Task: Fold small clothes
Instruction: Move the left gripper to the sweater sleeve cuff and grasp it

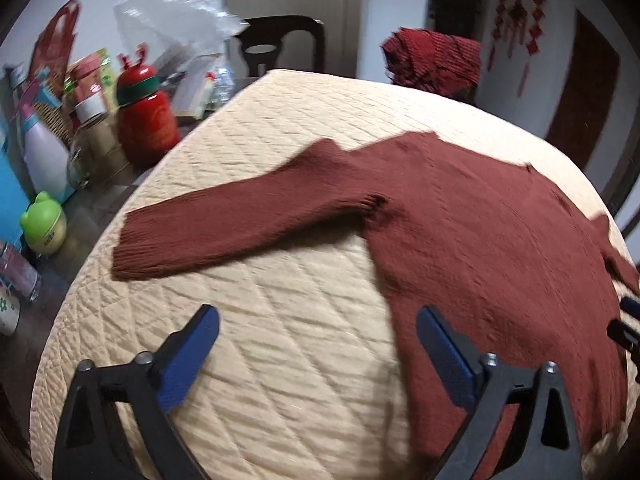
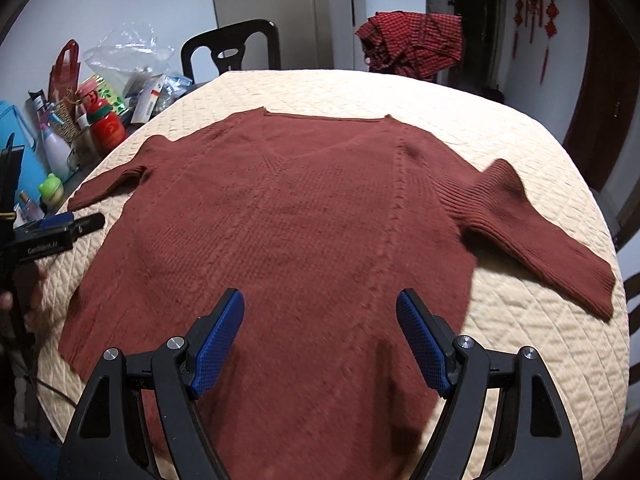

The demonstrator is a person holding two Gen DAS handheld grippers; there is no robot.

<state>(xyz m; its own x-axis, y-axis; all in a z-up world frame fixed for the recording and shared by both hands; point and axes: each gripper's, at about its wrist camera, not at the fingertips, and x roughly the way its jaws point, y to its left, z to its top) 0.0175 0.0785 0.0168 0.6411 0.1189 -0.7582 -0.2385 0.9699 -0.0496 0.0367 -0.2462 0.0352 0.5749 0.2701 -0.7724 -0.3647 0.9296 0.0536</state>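
Currently the rust-brown knit sweater lies flat, face up, on the quilted cream pad covering the surface, both sleeves spread out, no fold made yet. Right gripper hovers over the hem area at 6 o'clock, jaws wide open, holding nothing. Left gripper sits near the sweater's left side edge, jaws open and empty too, with the left sleeve ahead at 11 o'clock.

Risks, as I judge them:
- Thick ribbed knit: a shallow pinch may catch only the top layer, so the fold drags and bunches.
- Jaws could snag the pad along with the sweater and shift it.
- Clutter at 9 o'clock, red bottle and green frog cup, sits near the sleeve cuff; a wide swing could knock them.
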